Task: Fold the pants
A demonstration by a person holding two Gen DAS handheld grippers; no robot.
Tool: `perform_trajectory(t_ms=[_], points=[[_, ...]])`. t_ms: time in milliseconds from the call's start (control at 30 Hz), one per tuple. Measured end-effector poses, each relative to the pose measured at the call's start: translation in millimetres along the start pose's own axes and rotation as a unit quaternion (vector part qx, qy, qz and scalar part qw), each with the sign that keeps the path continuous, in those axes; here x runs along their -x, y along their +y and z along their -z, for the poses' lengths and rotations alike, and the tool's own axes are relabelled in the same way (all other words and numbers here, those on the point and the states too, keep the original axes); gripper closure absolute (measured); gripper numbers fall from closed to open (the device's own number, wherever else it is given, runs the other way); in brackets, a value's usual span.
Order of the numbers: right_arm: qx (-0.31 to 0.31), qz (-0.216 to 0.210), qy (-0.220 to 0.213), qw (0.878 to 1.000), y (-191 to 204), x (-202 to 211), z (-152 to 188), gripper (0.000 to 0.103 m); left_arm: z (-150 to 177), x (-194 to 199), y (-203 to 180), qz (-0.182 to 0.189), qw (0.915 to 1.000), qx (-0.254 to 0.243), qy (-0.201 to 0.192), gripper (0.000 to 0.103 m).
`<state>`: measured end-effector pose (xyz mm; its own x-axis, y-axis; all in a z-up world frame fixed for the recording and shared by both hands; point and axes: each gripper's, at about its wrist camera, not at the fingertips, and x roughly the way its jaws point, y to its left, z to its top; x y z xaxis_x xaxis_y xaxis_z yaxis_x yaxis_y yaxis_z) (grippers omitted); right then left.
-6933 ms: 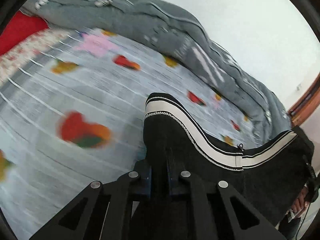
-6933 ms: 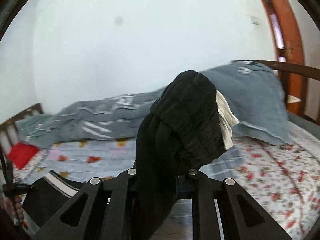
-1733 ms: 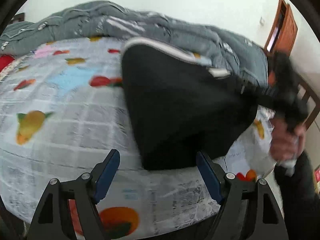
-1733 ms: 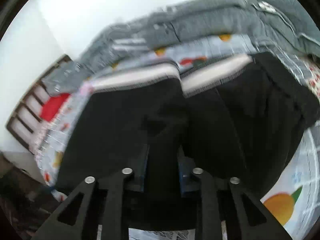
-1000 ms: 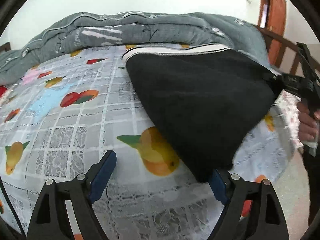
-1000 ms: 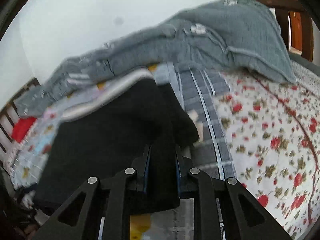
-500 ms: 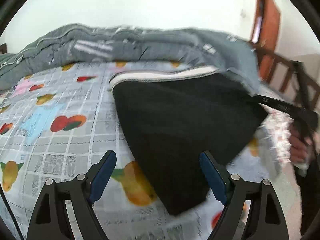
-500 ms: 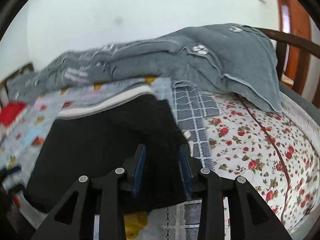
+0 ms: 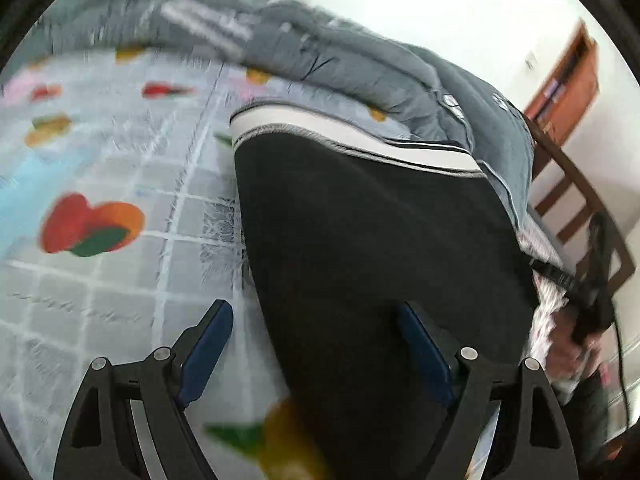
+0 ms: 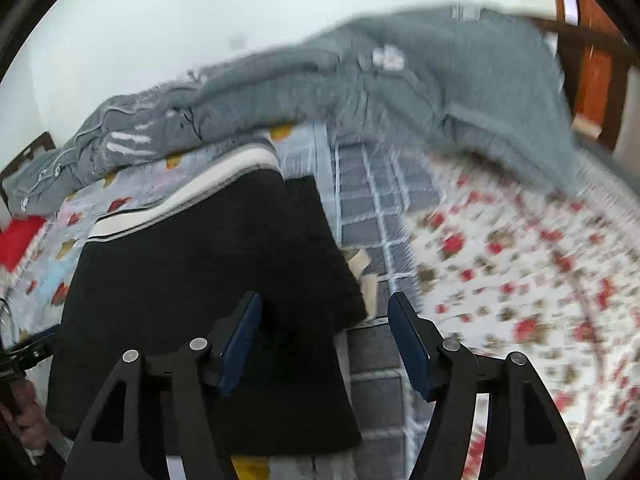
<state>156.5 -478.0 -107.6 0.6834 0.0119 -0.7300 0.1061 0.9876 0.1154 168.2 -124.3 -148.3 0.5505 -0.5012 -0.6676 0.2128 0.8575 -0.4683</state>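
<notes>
The black pants [image 9: 372, 240] lie folded flat on the bed, with a white striped waistband [image 9: 344, 136] along the far edge. In the right wrist view the pants [image 10: 200, 280] fill the left half. My left gripper [image 9: 316, 340] is open and empty, low over the near left part of the pants. My right gripper [image 10: 324, 320] is open and empty, just above the pants' right edge. The right gripper and the hand holding it also show at the far right of the left wrist view [image 9: 588, 300].
A grey quilt [image 9: 320, 56] is bunched along the far side of the bed against the white wall. The fruit-print sheet [image 9: 100, 200] lies left of the pants, a floral sheet [image 10: 520, 260] to the right. A wooden bed frame [image 9: 580, 208] and door stand at the right.
My right gripper has opened and let go of the pants, which now lie flat. My left gripper stays open and has moved closer over the pants.
</notes>
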Motion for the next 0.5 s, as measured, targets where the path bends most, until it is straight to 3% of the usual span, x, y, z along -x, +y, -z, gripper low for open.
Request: perform_trajectory(t_ms=[67,100,133,233,400,500], points=[[-0.034,-0.043,0.019,0.998,-7,-18,1,0.030,-8,-6,6,0.011,0.9998,0.016,-0.006,0.027],[-0.039,-0.048,0.020,0.998,-7,-21,2,0.029,-14,-11,9,0.017,0.9996,0.025,-0.001,0.037],[-0.042,-0.048,0.022,0.998,-6,-23,4,0.030,-18,-15,12,0.026,0.9991,0.034,0.005,0.057],[-0.036,-0.032,0.015,0.999,4,-20,6,0.035,-32,-22,24,0.062,0.9964,0.054,0.022,0.086],[-0.042,-0.039,0.021,0.998,30,-7,13,0.042,-53,11,51,0.061,0.9977,0.029,0.000,0.091],[-0.025,-0.059,0.022,0.998,66,-1,24,0.043,-58,40,82,0.033,0.9993,0.014,-0.011,0.091]])
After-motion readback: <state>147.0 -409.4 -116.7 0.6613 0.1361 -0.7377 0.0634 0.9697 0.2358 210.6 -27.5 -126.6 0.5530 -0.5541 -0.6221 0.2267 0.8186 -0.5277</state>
